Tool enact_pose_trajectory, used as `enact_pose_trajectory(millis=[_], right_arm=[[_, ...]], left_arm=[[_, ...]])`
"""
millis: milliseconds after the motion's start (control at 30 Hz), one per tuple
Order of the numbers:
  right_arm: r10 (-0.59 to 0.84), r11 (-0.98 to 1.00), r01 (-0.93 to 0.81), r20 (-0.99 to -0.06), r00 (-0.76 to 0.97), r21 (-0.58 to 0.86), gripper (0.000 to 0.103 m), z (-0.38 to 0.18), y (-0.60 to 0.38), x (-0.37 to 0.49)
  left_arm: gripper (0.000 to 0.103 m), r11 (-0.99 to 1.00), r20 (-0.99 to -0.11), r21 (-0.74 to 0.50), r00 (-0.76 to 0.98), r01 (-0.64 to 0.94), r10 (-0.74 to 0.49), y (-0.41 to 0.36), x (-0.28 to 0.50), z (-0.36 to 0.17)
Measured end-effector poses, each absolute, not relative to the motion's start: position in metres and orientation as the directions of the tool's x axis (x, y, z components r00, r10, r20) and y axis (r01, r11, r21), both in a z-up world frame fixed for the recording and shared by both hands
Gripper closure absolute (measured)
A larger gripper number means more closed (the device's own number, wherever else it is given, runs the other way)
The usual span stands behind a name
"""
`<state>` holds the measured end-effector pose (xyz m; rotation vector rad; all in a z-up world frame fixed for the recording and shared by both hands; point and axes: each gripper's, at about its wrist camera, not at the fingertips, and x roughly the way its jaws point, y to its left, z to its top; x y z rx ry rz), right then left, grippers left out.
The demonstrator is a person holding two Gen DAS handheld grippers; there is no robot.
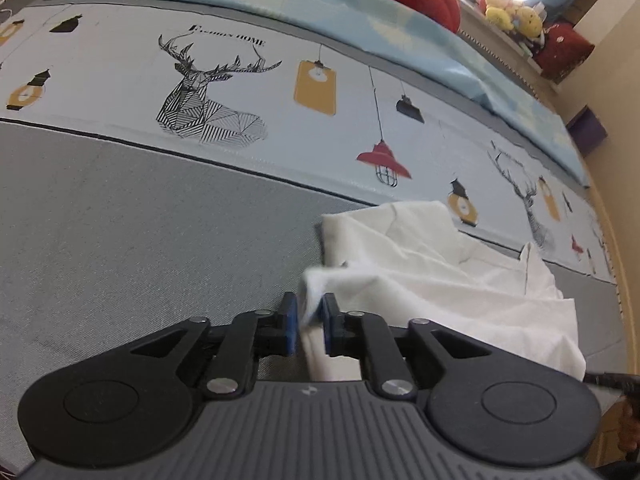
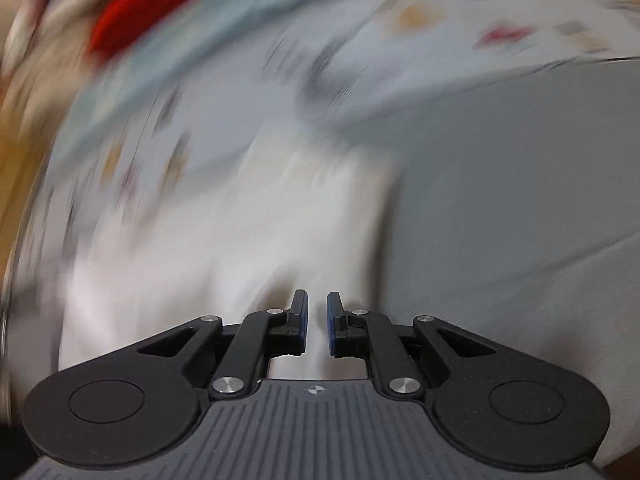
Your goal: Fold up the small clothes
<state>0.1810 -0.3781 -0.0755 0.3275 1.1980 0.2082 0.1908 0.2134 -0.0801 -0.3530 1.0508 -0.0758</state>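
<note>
The white garment (image 1: 440, 276) lies rumpled at lower right on the grey bed cover (image 1: 120, 220): light, limp cotton, best pinched at corners or hems. The left gripper (image 1: 309, 322) has an edge between barely parted jaws; whether it grips, unclear. The right gripper (image 2: 317, 322), blurred, shows a narrow gap over white cloth.

Your left gripper (image 1: 310, 308) is matt black plastic with ribbed grey housing, shiny metal rivets and blue rubbery pads (image 1: 291, 328). The white garment (image 1: 440, 280) is thin, soft, creased cloth. Beneath it, the bed cover (image 1: 120, 220) is matt grey woven fabric with a smooth printed band.
</note>
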Motion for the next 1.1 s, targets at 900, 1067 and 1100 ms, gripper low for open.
enact_pose_trajectory(millis=[900,1067,1100], right_arm=[[0.318,0.63,0.192,-0.476,0.82,0.753,0.084,-0.037,-0.446,0.186],[0.291,0.749,0.182,-0.563,0.774,0.637,0.065,-0.036,-0.422,0.202],[0.285,0.776,0.176,-0.586,0.758,0.606,0.063,-0.036,-0.421,0.205]], left_arm=[[0.064,0.878,-0.777,-0.422,0.589,-0.226,-0.222,0.201,0.215,-0.079],[0.064,0.881,-0.79,-0.409,0.575,-0.238,-0.212,0.206,0.22,-0.083],[0.064,0.881,-0.792,-0.411,0.57,-0.234,-0.218,0.206,0.221,-0.084]])
